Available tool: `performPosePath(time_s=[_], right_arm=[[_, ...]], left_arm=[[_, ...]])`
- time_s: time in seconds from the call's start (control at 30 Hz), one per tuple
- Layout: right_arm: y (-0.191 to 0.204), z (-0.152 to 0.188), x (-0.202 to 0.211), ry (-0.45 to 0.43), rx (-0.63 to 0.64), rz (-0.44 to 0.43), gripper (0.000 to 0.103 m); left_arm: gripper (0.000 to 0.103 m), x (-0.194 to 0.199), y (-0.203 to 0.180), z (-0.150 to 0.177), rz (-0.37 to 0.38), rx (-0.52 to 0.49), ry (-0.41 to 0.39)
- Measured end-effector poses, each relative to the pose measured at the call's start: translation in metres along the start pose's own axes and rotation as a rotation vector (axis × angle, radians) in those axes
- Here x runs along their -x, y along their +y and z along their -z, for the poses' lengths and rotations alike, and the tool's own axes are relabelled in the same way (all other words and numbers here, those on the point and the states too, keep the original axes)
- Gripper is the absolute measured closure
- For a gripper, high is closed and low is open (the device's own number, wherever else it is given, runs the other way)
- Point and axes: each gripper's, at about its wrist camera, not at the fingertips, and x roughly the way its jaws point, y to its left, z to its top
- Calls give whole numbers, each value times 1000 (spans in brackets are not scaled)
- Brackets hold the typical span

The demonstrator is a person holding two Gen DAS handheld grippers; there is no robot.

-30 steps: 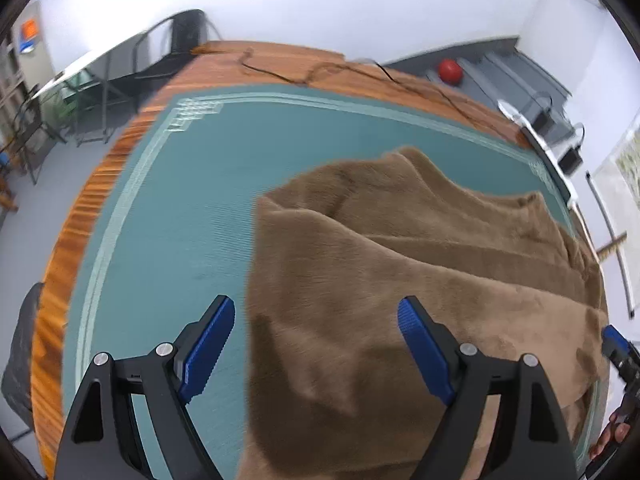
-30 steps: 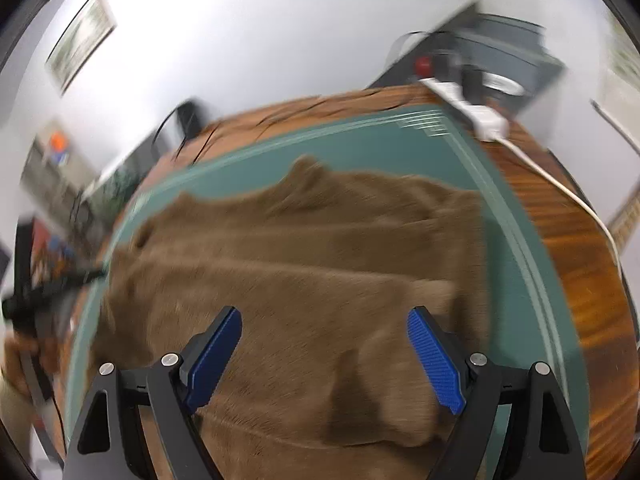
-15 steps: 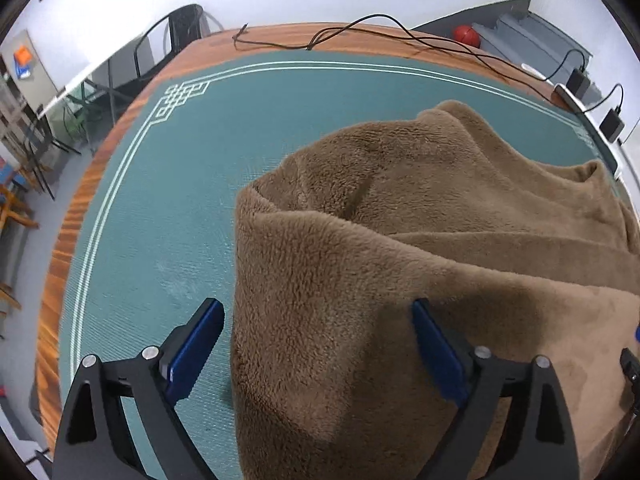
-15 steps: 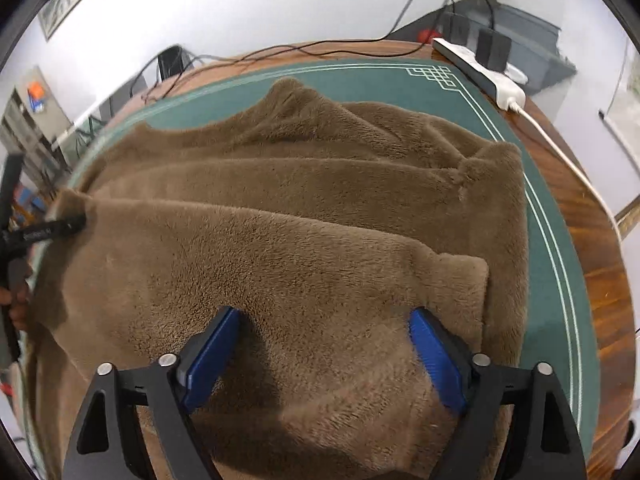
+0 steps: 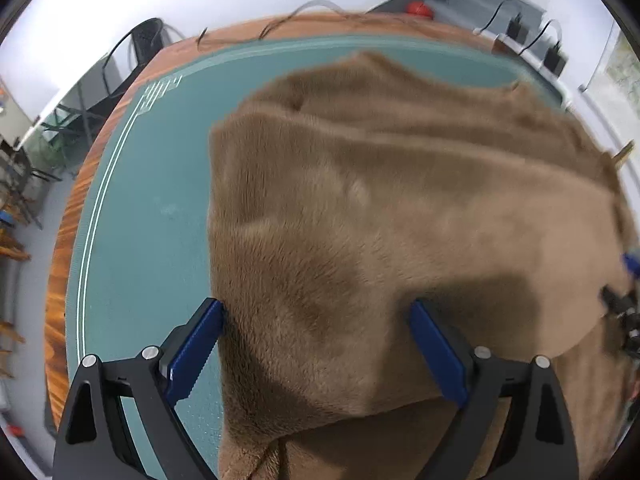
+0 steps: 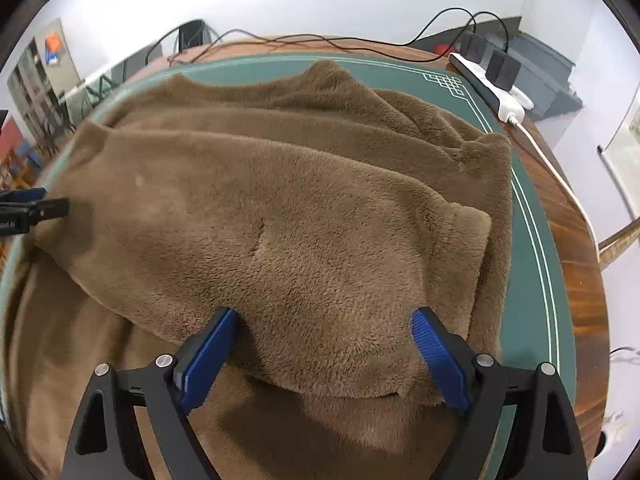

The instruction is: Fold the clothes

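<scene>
Your fuzzy brown fleece garment [image 6: 312, 208] is spread over the green table mat with the white line border [image 6: 532, 248], which sits on the round wooden table [image 6: 576, 264]. It's been doubled over, so there's an upper flap lying on a lower layer, and both of your claws sit at the near edge of that flap.

Your left gripper [image 5: 316, 352] is spread wide. The flap's left-hand edge runs right up against the left blue pad [image 5: 196, 348], and the other pad sits on top of the fleece further in. The fabric bulges up between the two pads, but they aren't pinching it. This view is a bit smeary, so I can't tell whether the tips actually press down.

Your right gripper [image 6: 324, 354] is similar: its jaws are opening, with a fat hump of the folded flap sitting between them and nothing clamped. The flap's right corner is just beyond the right-hand pad.

Off to the side there's a white power strip [image 6: 488, 88] on the bare wood, well away from the fleece.
</scene>
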Motion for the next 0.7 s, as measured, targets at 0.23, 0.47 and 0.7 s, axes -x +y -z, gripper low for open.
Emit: performPosePath(time_s=[0.23,0.47,0.7], right_arm=[[7,0,-5,12,41,28,1],[13,18,42,-15,-2,-70,1],[46,75,72,41,53,-185,1]], left_arm=[[5,0,3,1,2,29,14],[5,45,3,20,55,31,10],[5,68,-18,75,92,-11,54]])
